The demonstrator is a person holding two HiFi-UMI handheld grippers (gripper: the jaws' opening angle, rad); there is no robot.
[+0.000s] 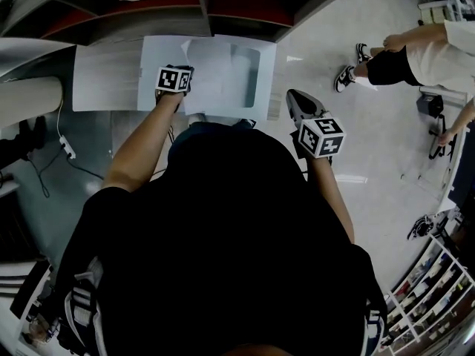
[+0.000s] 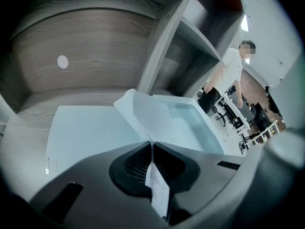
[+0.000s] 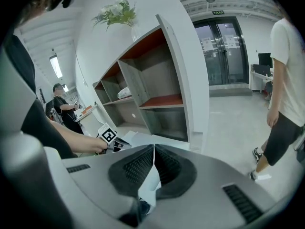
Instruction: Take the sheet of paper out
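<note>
Head view: the left gripper (image 1: 177, 87) holds the sheet of paper (image 1: 215, 69) above a white box (image 1: 249, 87) at the foot of the shelves (image 1: 245, 10).
Left gripper view: jaws clenched on the sheet's edge.
Right gripper view: the right gripper (image 3: 153, 149) has its jaws pressed together, empty. A person (image 3: 286, 80) stands on the pale floor (image 3: 228, 123).

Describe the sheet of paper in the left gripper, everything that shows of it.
The sheet of paper is thin, plain white and looks blank, with soft creases where it bends. Its near edge is pinched between the closed jaws of the left gripper, and a narrow strip pokes out behind them. The rest fans forward and stands lifted and tilted over the shallow white box on the floor, in front of the wooden shelf. Whether its far end touches the box cannot be told.
</note>
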